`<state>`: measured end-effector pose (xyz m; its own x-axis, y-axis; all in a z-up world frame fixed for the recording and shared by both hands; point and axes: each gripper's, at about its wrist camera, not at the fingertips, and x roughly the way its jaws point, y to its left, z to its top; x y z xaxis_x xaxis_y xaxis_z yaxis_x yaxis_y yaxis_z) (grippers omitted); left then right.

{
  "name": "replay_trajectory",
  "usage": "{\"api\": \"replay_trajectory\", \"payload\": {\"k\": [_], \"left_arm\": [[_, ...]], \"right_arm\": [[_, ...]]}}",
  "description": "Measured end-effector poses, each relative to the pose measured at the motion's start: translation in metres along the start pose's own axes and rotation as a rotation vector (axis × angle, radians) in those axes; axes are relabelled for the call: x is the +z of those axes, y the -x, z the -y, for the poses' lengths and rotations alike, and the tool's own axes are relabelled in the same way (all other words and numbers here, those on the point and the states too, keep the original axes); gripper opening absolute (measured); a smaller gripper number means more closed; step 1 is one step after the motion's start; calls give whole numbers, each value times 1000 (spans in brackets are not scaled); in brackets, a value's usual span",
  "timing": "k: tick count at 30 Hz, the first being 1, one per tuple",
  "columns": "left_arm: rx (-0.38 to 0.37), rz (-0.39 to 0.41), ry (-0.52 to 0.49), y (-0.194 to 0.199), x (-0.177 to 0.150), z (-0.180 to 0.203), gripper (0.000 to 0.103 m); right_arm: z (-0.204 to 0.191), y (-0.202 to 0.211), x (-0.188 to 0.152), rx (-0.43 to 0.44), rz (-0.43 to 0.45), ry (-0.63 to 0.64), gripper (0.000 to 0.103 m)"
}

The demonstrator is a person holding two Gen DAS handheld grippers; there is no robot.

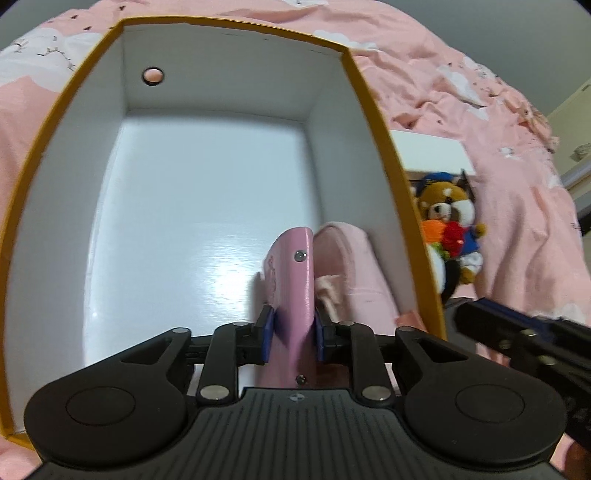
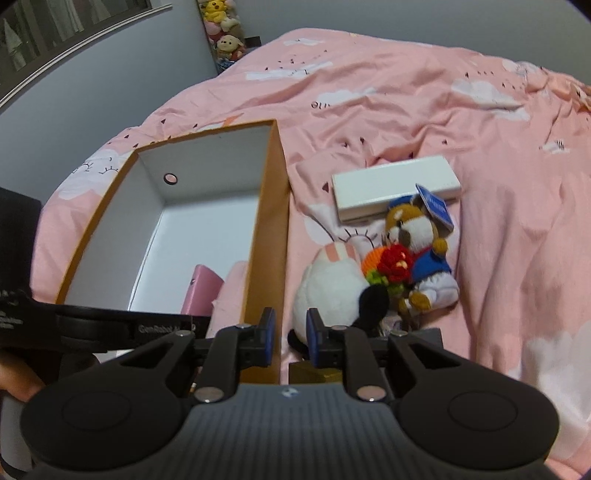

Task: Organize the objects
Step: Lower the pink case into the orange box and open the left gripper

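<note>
1. A bed (image 2: 406,110) fills the view ahead of the claw, its pink cover (image 1: 480,147) rumpled and printed with white clouds.
2. Grey wall (image 2: 110,92) rises beyond it, far left.
3. A dark-framed window (image 2: 55,33) sits top left.
4. Plush toys (image 2: 225,33) are stacked in the far corner.

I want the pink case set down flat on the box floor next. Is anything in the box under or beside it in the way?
The left gripper holds the pink case upright inside the box. The floor ahead and to its left is bare. Only a pink cloth lies on its right, against the box's right wall.
</note>
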<state>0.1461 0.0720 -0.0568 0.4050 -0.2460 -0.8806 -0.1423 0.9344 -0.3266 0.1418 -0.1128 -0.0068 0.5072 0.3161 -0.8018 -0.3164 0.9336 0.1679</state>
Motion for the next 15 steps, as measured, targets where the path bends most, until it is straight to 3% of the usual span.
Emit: {"api": "replay_trajectory", "payload": {"k": [11, 15], "left_arm": [[-133, 27, 113, 15, -3, -23, 30], [-160, 35, 120, 17, -2, -24, 25]], "right_arm": [[13, -16, -14, 48, -50, -43, 27], [17, -18, -16, 49, -55, -50, 27]]}}
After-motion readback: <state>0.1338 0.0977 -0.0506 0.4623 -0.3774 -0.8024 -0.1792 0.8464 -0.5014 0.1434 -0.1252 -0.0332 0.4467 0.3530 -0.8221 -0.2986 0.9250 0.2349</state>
